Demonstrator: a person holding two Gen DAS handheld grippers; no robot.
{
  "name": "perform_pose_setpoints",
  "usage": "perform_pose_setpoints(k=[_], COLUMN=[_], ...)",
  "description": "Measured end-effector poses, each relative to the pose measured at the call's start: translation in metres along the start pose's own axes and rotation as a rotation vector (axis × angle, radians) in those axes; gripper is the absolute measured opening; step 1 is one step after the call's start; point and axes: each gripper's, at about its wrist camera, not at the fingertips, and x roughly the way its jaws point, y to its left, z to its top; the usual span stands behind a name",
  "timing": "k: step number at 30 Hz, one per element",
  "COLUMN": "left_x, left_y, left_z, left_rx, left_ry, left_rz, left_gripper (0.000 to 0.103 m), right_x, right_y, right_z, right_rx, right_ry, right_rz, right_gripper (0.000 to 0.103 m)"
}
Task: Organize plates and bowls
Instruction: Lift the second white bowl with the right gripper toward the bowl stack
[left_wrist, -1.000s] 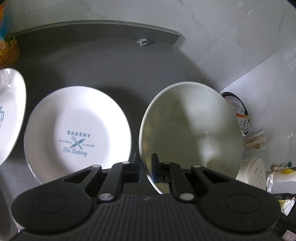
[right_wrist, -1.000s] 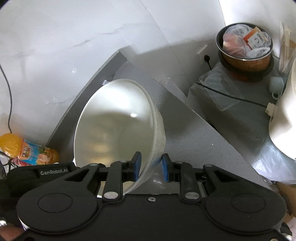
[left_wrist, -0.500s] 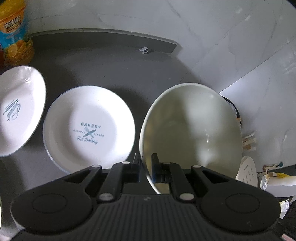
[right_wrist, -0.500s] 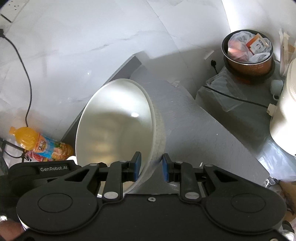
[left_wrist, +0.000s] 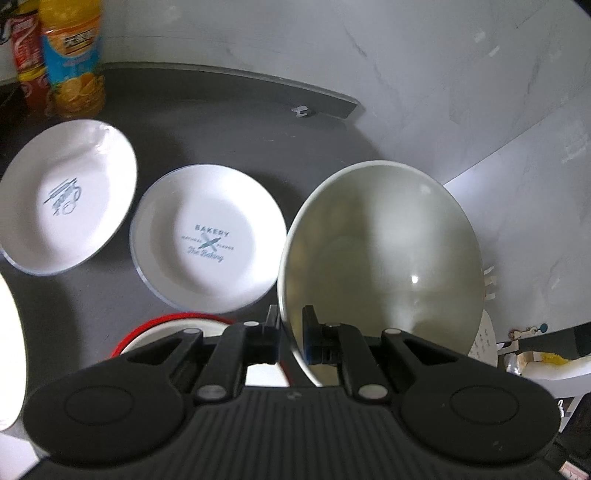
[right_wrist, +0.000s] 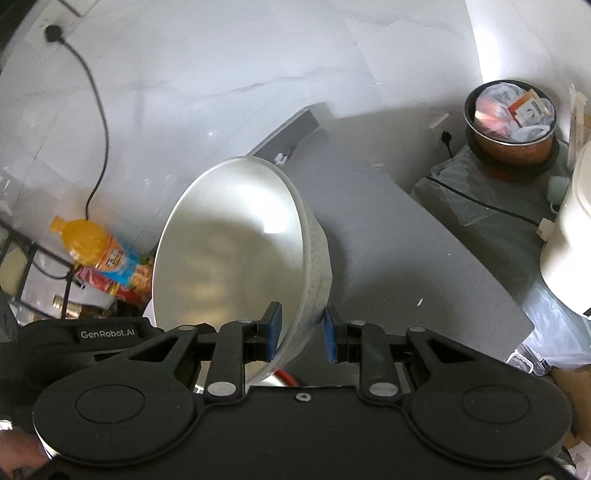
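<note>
Grey countertop (left_wrist: 221, 147) fills most of the left wrist view and takes up less of the frame than it did a second ago. Both cameras have pulled up and back from it.

Cream bowl (left_wrist: 380, 258) hangs clear of the surface, tilted with its opening toward the camera. The left gripper (left_wrist: 291, 321) stays clamped on the near rim, one finger inside the wall and one outside. This hold matches the earlier frames.

Textured bowl (right_wrist: 229, 251) is carried the same way in the right wrist view. The right gripper (right_wrist: 301, 332) pinches its wall between the blue pads and holds it above the counter, with no visible slip since the earlier frames.

Bakery plate (left_wrist: 208, 240) lies flat on the counter, just left of the cream bowl. A second plate (left_wrist: 66, 199), cut off at the edge a second ago, now shows whole, near the first plate but not touching it.

A red-rimmed dish (left_wrist: 166, 325) has newly come into view — it sits below the left fingers. The orange-drink bottle (left_wrist: 72, 62) now shows at the back edge.

Assessment: both bowls are lifted and in transit, and neither has been set down. The plates remain unstacked — the sorting is at an early-to-middle stage. The set-down spot for the bowls cannot be told.
</note>
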Motion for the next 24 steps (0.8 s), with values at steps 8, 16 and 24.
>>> perform_pose_setpoints(k=[8, 16, 24], left_x=[-0.028, -0.044, -0.045], left_y=[0.018, 0.042, 0.056], left_z=[-0.012, -0.02, -0.035], left_rx=[-0.01, -0.065, -0.104], left_ry=[-0.028, -0.033, -0.002], left_rz=[0.018, 0.024, 0.028], left_gripper=[0.01, 0.011, 0.011], right_x=[-0.009, -0.009, -0.005], right_y=[0.027, 0.047, 0.052], right_z=[-0.018, -0.031, -0.043], right_rx=[-0.054, -0.1, -0.12], right_ry=[0.023, 0.048, 0.101], right_rz=[0.026, 0.036, 0.023], right_gripper=[0.024, 0.024, 0.024])
